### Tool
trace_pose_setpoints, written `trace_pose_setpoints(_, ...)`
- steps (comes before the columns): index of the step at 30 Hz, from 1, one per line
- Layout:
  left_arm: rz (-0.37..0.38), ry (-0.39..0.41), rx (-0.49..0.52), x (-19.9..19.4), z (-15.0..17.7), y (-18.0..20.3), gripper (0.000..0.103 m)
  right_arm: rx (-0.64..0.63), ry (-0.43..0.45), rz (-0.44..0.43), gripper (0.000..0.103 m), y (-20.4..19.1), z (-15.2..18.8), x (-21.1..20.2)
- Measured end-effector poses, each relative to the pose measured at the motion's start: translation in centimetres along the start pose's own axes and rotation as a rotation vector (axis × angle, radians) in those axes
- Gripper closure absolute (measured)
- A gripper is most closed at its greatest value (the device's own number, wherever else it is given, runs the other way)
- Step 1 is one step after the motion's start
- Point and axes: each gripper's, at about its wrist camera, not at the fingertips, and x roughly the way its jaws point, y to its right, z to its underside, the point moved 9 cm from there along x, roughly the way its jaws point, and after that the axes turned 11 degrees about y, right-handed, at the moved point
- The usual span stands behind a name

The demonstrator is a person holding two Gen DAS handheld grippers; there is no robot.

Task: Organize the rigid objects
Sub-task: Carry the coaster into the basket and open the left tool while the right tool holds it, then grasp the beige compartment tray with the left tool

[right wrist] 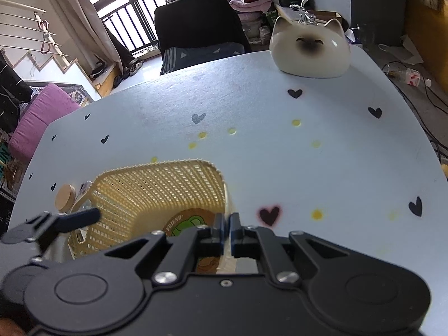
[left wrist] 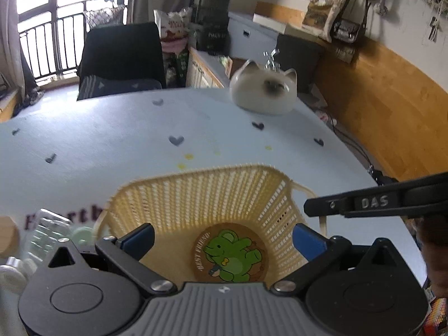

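So the yellow basket sits on the heart-print table near the person, with a round cork coaster lying flat in the bottom. The right gripper is pinched on the basket's right wall at the rim, while the left gripper hangs spread wide above it, holding nothing. That basket looks like light, slightly bendy plastic lattice, so I'd say the rim or side handle is the spot to grab. The left view shows a clear jar and small lids waiting beside the basket; the right view mostly hides those.
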Motion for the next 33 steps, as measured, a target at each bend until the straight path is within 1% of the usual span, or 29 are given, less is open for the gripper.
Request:
trace_pose_setpoints(4, -0.039, 0.051, 0.009, -2.1, -1.1, -1.2, 0.000, -0.003, 0.003, 0.009, 0.098, -0.1, 0.0, 0.0)
trace_pose_setpoints(8, -0.101, 0.094, 0.013, -4.1, -1.9, -3.1, 0.000, -0.003, 0.005, 0.017, 0.098, -0.1, 0.0, 0.0)
trace_pose_setpoints(15, -0.210, 0.117, -0.020, -6.2, -1.5, -7.6, 0.000, -0.001, 0.007, 0.025, 0.098, -0.1, 0.0, 0.0)
trace_pose_setpoints(18, -0.249, 0.109, -0.036, -6.6, -0.7, -9.6, 0.000, -0.003, 0.007, 0.030, 0.098, -0.2, 0.0, 0.0)
trace_pose_setpoints(24, -0.309, 0.076, -0.033, -6.9, 1.8, -13.2, 0.000, 0.000, 0.004, 0.039, 0.098, -0.2, 0.1, 0.0)
trace_pose_setpoints(30, -0.326, 0.010, -0.047, -6.5, 5.4, -16.3, 0.000, 0.001, 0.004, 0.043, 0.099, -0.2, 0.1, 0.1)
trace_pose_setpoints(33, -0.311, -0.027, -0.048, -6.0, 7.2, -17.3, 0.000, 0.004, 0.005, 0.044, 0.099, -0.1, 0.0, 0.1)
